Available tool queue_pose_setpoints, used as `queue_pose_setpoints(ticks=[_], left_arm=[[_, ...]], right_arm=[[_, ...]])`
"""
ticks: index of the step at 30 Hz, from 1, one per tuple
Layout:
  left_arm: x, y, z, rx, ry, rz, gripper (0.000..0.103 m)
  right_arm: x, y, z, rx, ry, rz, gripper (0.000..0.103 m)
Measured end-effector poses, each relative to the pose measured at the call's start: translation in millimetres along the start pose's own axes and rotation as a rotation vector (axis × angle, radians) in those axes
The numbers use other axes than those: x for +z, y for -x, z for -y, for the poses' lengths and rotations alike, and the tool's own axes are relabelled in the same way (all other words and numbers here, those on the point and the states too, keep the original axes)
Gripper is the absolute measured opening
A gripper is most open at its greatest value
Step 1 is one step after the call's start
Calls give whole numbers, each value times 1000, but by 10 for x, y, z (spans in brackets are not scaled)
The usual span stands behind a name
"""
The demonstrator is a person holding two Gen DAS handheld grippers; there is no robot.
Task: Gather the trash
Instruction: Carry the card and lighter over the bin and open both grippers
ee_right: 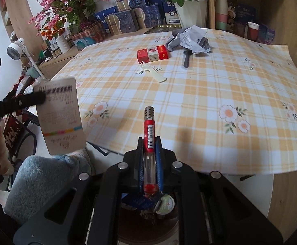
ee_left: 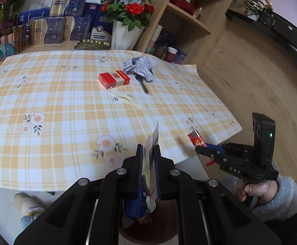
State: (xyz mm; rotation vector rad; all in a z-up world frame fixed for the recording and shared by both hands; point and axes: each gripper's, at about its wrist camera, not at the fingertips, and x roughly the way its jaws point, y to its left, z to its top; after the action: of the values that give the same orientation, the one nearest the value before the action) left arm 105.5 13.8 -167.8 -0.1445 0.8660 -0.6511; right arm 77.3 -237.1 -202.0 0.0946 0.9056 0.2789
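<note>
Directly below both grippers sits the round bin [ee_right: 148, 222], just off the near edge of the checked tablecloth [ee_right: 209, 106], with a small round lid and scraps already lying in it. Held over that bin, the right gripper [ee_right: 149, 140] is closed on a red lighter [ee_right: 149, 134] with a clear body, clamped along its length so the metal cap points toward the tablecloth. To the bin's left, the left gripper [ee_left: 148, 151] is closed on a flat snack packet [ee_left: 151, 163] held edge-up between narrow jaws; the right wrist view shows the packet's printed back face hanging near the person's knee. The step in hand looks like dropping both pieces, and it would go best if each gripper is centred over the bin's mouth before the jaws part, since the light packet could drift aside and the lighter could bounce off the rim. Farther from the bin, on the tablecloth, more trash waits: a red cigarette box [ee_right: 152, 55], a white plastic fork [ee_right: 153, 72] just in front of it, a crumpled paper wrapper [ee_right: 190, 38] and a dark utensil [ee_right: 186, 59].
</note>
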Motion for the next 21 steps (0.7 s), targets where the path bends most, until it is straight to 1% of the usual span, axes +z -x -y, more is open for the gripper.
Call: queue_pose_setpoints(ticks=[5, 10, 15, 21], left_arm=[[-234, -74, 123, 4, -35, -53, 11], [-458, -236, 133, -11, -22, -115, 11], [-645, -462, 151, -29, -32, -189, 11], [-785, -770, 188, -44, -48, -280, 11]], right_arm=[[-156, 146, 37, 2, -24, 12, 14], [-316, 218, 97, 8, -52, 15, 14], [-452, 188, 158, 8, -64, -3, 14], [-563, 100, 252, 28, -99, -21, 14]])
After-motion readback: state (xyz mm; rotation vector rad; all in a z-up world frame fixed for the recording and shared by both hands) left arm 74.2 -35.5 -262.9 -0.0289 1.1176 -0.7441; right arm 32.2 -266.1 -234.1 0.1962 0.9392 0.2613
